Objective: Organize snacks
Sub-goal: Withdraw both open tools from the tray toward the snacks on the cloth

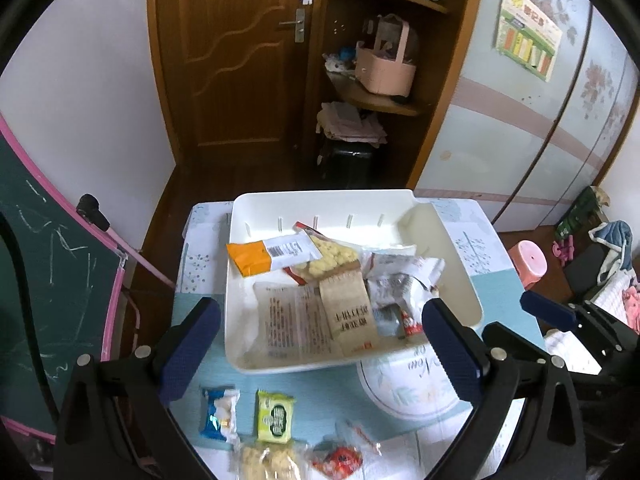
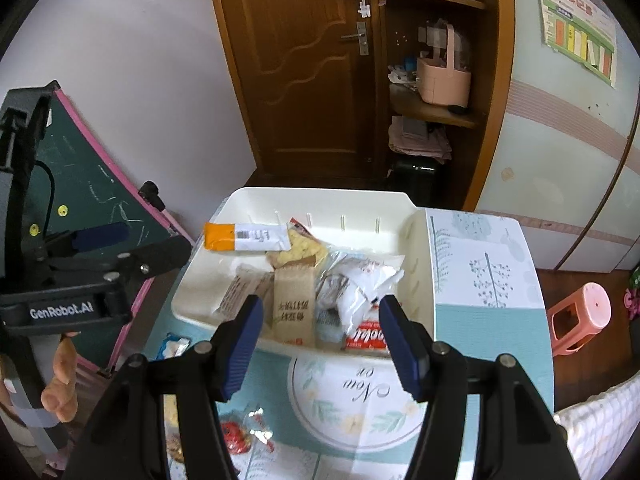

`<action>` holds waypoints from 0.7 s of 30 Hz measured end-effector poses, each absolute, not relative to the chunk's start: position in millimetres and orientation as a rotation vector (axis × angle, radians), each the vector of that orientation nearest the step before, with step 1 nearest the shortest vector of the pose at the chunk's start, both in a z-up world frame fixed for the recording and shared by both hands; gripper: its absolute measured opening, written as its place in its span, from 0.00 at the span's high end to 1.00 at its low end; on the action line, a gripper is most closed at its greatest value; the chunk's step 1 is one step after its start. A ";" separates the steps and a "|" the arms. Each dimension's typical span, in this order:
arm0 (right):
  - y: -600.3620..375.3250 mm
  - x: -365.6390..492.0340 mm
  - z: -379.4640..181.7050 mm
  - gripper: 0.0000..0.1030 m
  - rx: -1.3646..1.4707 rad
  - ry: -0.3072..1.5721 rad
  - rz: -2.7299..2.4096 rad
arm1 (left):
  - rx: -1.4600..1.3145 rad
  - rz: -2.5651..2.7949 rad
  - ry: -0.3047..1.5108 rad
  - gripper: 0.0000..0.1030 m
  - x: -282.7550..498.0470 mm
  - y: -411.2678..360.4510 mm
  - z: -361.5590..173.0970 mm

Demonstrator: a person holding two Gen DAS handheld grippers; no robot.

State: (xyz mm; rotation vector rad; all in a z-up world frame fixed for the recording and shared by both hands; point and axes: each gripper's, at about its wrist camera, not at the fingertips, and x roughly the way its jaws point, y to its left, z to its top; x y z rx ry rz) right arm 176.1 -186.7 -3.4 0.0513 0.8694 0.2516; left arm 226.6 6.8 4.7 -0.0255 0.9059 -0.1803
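Note:
A white tray (image 1: pixel 452 240) on the table holds several snack packets, among them an orange-and-white bar (image 1: pixel 272 256) and a beige packet (image 1: pixel 348 308). The tray shows in the right wrist view (image 2: pixel 256 200) too. My left gripper (image 1: pixel 320 344) is open and empty, above the tray's near edge. In front of it on the table lie a blue packet (image 1: pixel 218 416), a green packet (image 1: pixel 275 416), a yellow snack bag (image 1: pixel 268 460) and a red packet (image 1: pixel 340 458). My right gripper (image 2: pixel 320 348) is open and empty above the tray's near right corner.
The table has a blue-and-white patterned cloth (image 2: pixel 480 280). A pink-framed chalkboard (image 1: pixel 48 280) stands at the left. A pink stool (image 2: pixel 580 320) stands on the floor at the right. A wooden door (image 1: pixel 232 60) and corner shelves are behind.

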 end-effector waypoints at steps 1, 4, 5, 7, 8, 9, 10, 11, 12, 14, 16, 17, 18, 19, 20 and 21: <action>-187.2 169.8 -3.0 0.41 0.056 0.869 0.254 | -0.024 -0.186 0.902 0.03 218.2 7.2 6.9; -187.3 151.3 -4.0 0.41 0.071 0.876 0.267 | -0.016 -0.200 0.890 0.03 191.4 9.0 11.0; -187.3 147.2 -4.6 0.41 0.074 0.878 0.271 | -0.010 -0.204 0.882 0.03 180.7 9.7 11.8; -185.5 133.4 -8.5 0.41 0.068 0.883 0.275 | -0.001 -0.205 0.865 0.03 162.4 11.7 12.0; -184.2 126.2 -11.3 0.41 0.060 0.889 0.272 | 0.004 -0.202 0.856 0.03 152.9 12.9 11.3; -183.2 120.6 -14.1 0.41 0.057 0.891 0.275 | 0.008 -0.198 0.849 0.03 144.6 13.8 10.0; -181.6 113.0 -18.4 0.41 0.053 0.896 0.279 | 0.012 -0.194 0.841 0.03 135.1 15.1 7.7; -180.0 107.3 -22.0 0.41 0.049 0.901 0.281 | 0.015 -0.191 0.837 0.03 128.4 16.2 4.8; -178.0 101.3 -26.4 0.41 0.046 0.907 0.285 | 0.018 -0.186 0.834 0.03 121.9 16.9 1.4; -174.6 91.9 -34.7 0.41 0.042 0.918 0.291 | 0.029 -0.175 0.837 0.03 108.4 18.7 -10.2; -171.1 81.8 -45.4 0.41 0.042 0.933 0.305 | 0.041 -0.166 0.849 0.03 96.3 20.1 -23.7; -169.8 77.9 -50.6 0.41 0.046 0.941 0.311 | 0.047 -0.161 0.857 0.03 90.3 21.3 -32.0; -168.7 74.6 -56.3 0.41 0.051 0.951 0.316 | 0.054 -0.155 0.866 0.03 85.9 22.1 -39.6; -167.1 71.0 -64.4 0.41 0.058 0.967 0.323 | 0.062 -0.144 0.880 0.03 79.7 23.4 -50.2; -165.9 69.5 -70.3 0.41 0.062 0.979 0.329 | 0.067 -0.137 0.893 0.03 74.9 25.0 -59.3; -164.1 67.3 -78.2 0.41 0.064 0.994 0.335 | 0.068 -0.131 0.907 0.03 71.2 27.2 -68.0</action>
